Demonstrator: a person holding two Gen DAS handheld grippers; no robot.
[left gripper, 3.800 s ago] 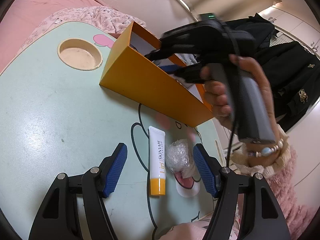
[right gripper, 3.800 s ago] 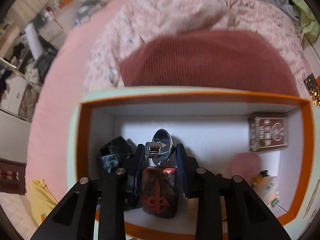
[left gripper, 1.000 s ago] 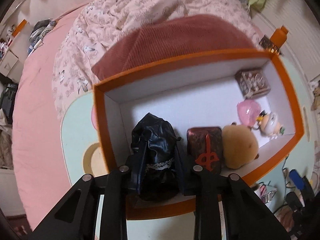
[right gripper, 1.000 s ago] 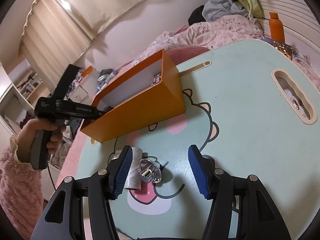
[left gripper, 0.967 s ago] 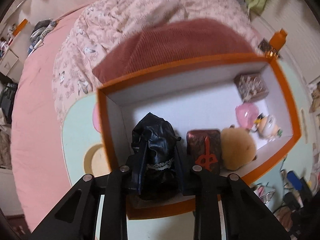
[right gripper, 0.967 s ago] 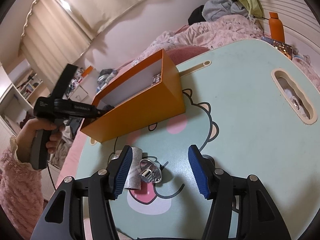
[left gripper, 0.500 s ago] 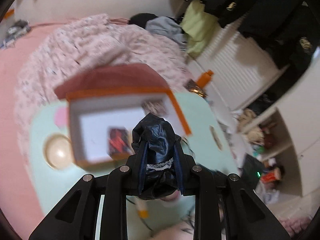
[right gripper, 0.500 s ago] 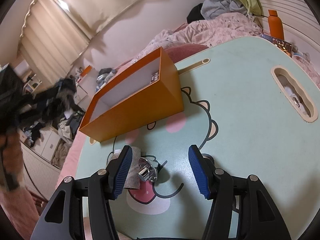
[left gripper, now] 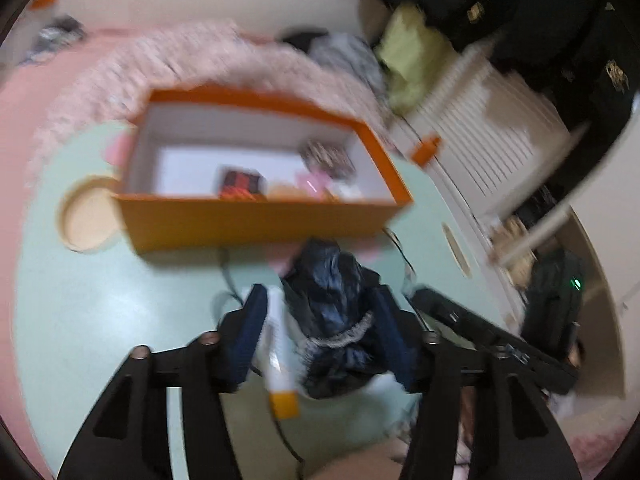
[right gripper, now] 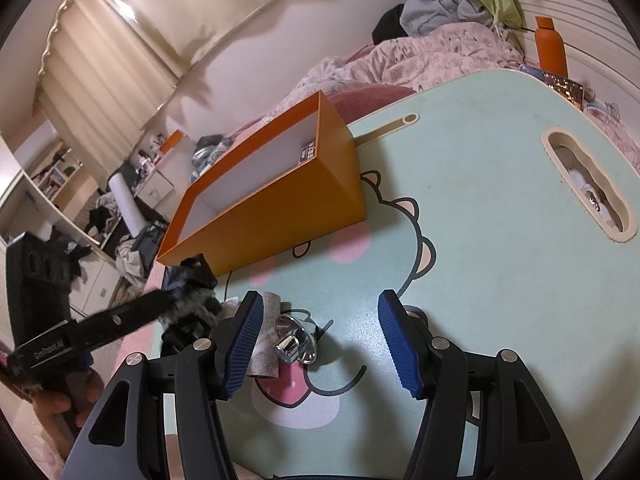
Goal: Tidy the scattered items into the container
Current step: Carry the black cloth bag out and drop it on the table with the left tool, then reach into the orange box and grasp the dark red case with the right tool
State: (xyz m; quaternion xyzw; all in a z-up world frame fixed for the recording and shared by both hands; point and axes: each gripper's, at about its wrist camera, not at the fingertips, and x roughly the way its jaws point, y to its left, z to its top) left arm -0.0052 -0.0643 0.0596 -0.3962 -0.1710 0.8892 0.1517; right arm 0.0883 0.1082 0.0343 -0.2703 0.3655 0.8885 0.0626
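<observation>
Fingers of your left gripper are spread partway, with the black pouch sitting between them; the view is blurred, so you cannot tell whether the pads are gripping it or it is only resting there. Under it on the table lies the white tube with the orange cap. The orange box stands further out, beyond the pouch, open side up, with a dark red block and other small things inside.

If you mean to box the pouch, close firmly on its middle before lifting; it is soft and shiny, and I judge it likely to slip or sag out. Carry it above the near wall and set it into the bare left end of the box.

Your right gripper is wide open and holds nothing, low over the table with the shiny metal piece between its fingers, nearer the left one. Centre on that piece before closing.

Your left hand holds its tool pointing across toward the right gripper, with the tips close together, so keep them from knocking.
</observation>
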